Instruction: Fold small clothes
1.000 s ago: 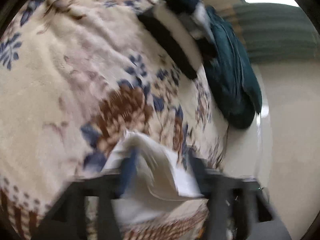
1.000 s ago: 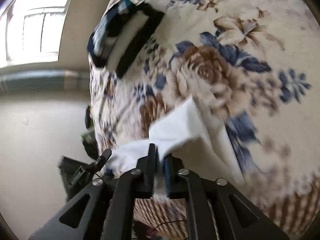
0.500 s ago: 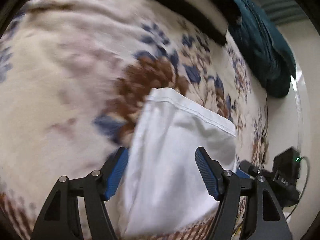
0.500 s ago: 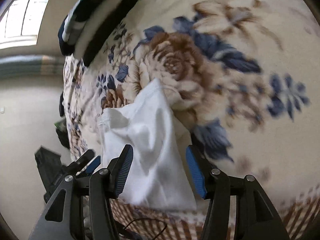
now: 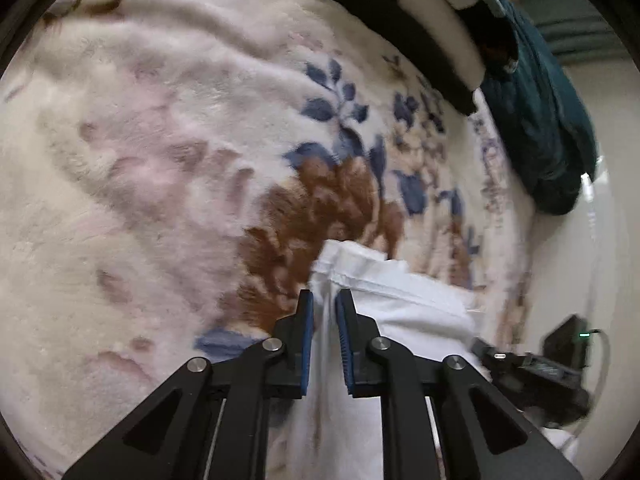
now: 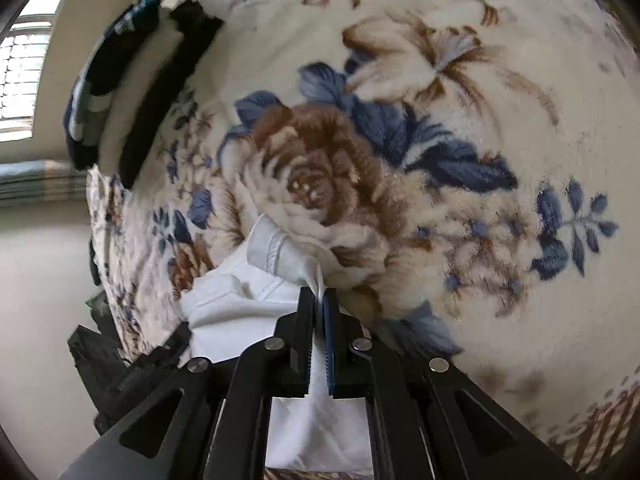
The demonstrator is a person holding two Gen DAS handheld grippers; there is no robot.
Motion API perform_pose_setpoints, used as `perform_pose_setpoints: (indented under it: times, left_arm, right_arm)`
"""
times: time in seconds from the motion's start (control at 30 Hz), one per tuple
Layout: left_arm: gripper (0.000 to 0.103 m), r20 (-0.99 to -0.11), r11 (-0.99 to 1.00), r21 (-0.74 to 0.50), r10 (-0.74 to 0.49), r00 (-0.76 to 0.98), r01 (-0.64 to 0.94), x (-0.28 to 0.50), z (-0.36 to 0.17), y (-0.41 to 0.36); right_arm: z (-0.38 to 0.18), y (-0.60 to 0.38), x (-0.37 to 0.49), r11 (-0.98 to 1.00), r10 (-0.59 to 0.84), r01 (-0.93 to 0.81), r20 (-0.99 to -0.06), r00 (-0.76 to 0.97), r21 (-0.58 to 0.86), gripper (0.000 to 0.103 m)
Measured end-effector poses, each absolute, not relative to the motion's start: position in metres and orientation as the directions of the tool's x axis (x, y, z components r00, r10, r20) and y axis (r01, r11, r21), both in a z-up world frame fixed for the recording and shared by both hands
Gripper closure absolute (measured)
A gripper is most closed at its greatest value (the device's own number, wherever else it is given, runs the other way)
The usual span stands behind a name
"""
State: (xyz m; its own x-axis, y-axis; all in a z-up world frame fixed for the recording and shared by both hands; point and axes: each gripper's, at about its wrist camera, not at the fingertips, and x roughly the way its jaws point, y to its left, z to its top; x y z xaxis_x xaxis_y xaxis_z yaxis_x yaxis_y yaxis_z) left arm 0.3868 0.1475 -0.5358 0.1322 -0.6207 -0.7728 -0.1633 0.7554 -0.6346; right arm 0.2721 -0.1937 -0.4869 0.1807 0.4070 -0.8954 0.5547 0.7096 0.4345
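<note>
A small white garment (image 5: 404, 300) lies bunched on a floral fleece blanket (image 5: 168, 152) near the bed's edge. My left gripper (image 5: 325, 300) is shut on the garment's hemmed left edge, cloth pinched between its blue pads. In the right wrist view the same white garment (image 6: 240, 300) shows a stitched hem folded up, and my right gripper (image 6: 319, 294) is shut on its right edge. The other gripper's black frame (image 5: 532, 364) shows at the lower right of the left wrist view. Most of the garment under the fingers is hidden.
A folded black and white item (image 5: 400, 20) and a dark teal garment (image 5: 548, 128) lie at the far end of the blanket. The blanket's edge drops to a pale floor (image 6: 44, 300) on one side. A window (image 6: 20, 80) is at the far left.
Half a second ago both grippers were open over the flat white garment. Now both have closed on its edges, and the cloth is bunched up between them.
</note>
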Motion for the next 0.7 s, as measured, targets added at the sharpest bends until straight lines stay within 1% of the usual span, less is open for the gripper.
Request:
perform_pose_setpoints:
  times: [0.03, 0.07, 0.1, 0.13, 0.2, 0.23, 0.27, 0.33, 0.4, 0.53, 0.6, 0.63, 0.7]
  left_arm:
    - [0.078, -0.762, 0.745, -0.647, -0.633, 0.136, -0.161, 0.388, -0.533, 0.149]
    - [0.062, -0.741, 0.727, -0.671, -0.656, 0.144, -0.144, 0.389, -0.529, 0.148]
    - [0.053, -0.713, 0.703, -0.701, -0.686, 0.145, -0.119, 0.391, -0.525, 0.145]
    - [0.044, -0.708, 0.702, -0.706, -0.693, 0.138, -0.098, 0.394, -0.524, 0.140]
    - [0.044, -0.720, 0.721, -0.692, -0.685, 0.113, -0.035, 0.398, -0.525, 0.125]
    - [0.046, -0.745, 0.749, -0.663, -0.659, 0.105, -0.001, 0.400, -0.527, 0.117]
    - [0.063, -0.774, 0.781, -0.624, -0.623, 0.114, 0.028, 0.401, -0.528, 0.110]
    - [0.094, -0.795, 0.802, -0.594, -0.597, 0.109, 0.060, 0.405, -0.532, 0.103]
    - [0.094, -0.806, 0.815, -0.575, -0.580, 0.117, 0.072, 0.407, -0.530, 0.104]
    - [0.094, -0.815, 0.825, -0.560, -0.566, 0.126, 0.084, 0.407, -0.524, 0.105]
    - [0.094, -0.818, 0.828, -0.554, -0.561, 0.123, 0.089, 0.406, -0.522, 0.105]
    - [0.094, -0.822, 0.831, -0.549, -0.556, 0.124, 0.090, 0.406, -0.521, 0.105]
    - [0.094, -0.824, 0.834, -0.544, -0.551, 0.127, 0.092, 0.405, -0.519, 0.104]
  right_arm:
    - [-0.484, -0.194, 0.275, 0.720, 0.398, 0.543, -0.898, 0.188, 0.432, 0.086]
    - [-0.479, -0.195, 0.279, 0.730, 0.388, 0.526, -0.898, 0.208, 0.437, 0.069]
    - [-0.477, -0.195, 0.282, 0.733, 0.387, 0.516, -0.896, 0.218, 0.442, 0.059]
    - [-0.476, -0.195, 0.286, 0.735, 0.392, 0.507, -0.892, 0.223, 0.450, 0.046]
    - [-0.479, -0.194, 0.294, 0.742, 0.403, 0.485, -0.886, 0.229, 0.463, 0.047]
    - [-0.479, -0.193, 0.298, 0.752, 0.394, 0.471, -0.887, 0.240, 0.461, 0.069]
    - [-0.480, -0.193, 0.302, 0.772, 0.347, 0.480, -0.909, 0.229, 0.416, 0.102]
    - [-0.481, -0.197, 0.306, 0.759, 0.337, 0.498, -0.908, 0.249, 0.419, 0.103]
    - [-0.480, -0.205, 0.310, 0.753, 0.317, 0.516, -0.912, 0.261, 0.409, 0.103]
    - [-0.477, -0.204, 0.322, 0.752, 0.408, 0.467, -0.885, 0.225, 0.466, 0.102]
    - [-0.480, -0.195, 0.326, 0.790, 0.410, 0.428, -0.897, 0.163, 0.439, 0.088]
    - [-0.485, -0.186, 0.329, 0.821, 0.398, 0.393, -0.909, 0.125, 0.414, 0.080]
    - [-0.492, -0.174, 0.330, 0.848, 0.387, 0.355, -0.917, 0.092, 0.393, 0.079]
